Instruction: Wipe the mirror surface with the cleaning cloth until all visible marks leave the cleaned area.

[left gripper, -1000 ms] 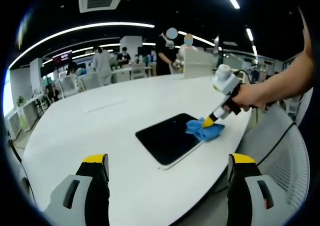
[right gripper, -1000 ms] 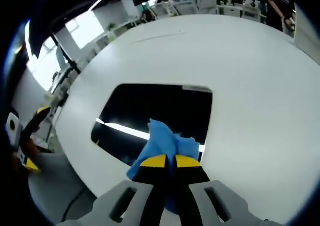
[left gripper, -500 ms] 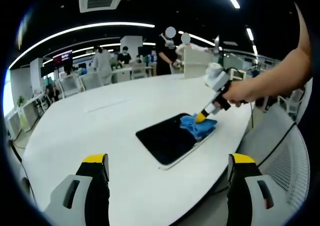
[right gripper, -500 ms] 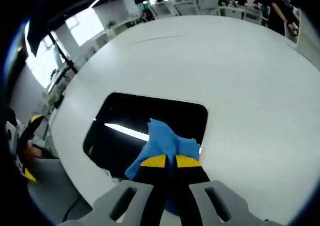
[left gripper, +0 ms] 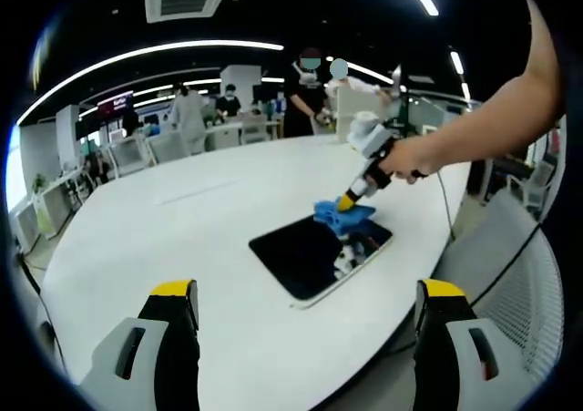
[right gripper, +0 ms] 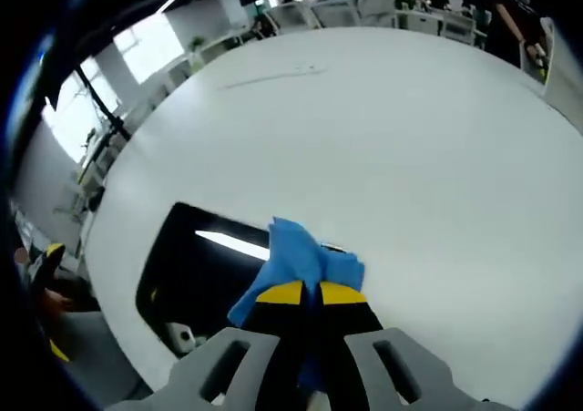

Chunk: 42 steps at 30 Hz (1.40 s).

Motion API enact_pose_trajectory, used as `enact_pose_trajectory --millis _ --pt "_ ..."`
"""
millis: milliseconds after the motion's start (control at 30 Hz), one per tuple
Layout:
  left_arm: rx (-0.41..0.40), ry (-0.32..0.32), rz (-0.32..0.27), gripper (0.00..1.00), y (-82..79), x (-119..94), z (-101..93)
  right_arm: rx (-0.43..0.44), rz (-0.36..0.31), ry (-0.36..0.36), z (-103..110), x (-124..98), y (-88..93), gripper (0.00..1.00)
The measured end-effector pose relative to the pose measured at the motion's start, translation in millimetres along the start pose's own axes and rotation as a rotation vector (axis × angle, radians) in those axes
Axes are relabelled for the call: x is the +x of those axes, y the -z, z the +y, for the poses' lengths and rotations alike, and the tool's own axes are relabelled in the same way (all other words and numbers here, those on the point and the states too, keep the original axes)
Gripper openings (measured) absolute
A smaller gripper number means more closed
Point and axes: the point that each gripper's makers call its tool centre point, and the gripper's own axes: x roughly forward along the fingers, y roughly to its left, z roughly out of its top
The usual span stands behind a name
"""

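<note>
Right gripper [right gripper: 301, 292] pinches the blue cleaning cloth [right gripper: 305, 261] between closed jaws, pressing it onto the mirror's [left gripper: 305, 256] far right corner on the white table [left gripper: 182, 238]; left gripper [left gripper: 301, 292] hangs near, jaws wide

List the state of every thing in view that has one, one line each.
mirror: lying flat on the table, its glass reflecting a ceiling light.
cleaning cloth: bunched, clamped in the right gripper, pressed at the mirror's far edge.
right gripper: shut on the cloth, held by a hand.
left gripper: open, empty, held back from the mirror.
table: white, bare around the mirror.
</note>
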Motion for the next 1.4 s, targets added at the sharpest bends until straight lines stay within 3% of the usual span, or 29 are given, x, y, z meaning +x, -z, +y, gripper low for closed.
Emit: enact_pose_trajectory --millis 1033,1100,1400 --pt "-0.005 -0.014 -0.002 0.99 0.6 0 3.5 0.003 -0.013 0.034 -5 4 -15.3 0.0" --pt "-0.007 -0.015 -0.004 0.99 0.4 0 3.8 0.048 -0.02 0.024 -8 3 -18.6 0.0" --pt "-0.005 -0.016 -0.01 0.99 -0.7 -1 3.7 0.025 -0.087 0.025 -13 -24 -49.4 0.0"
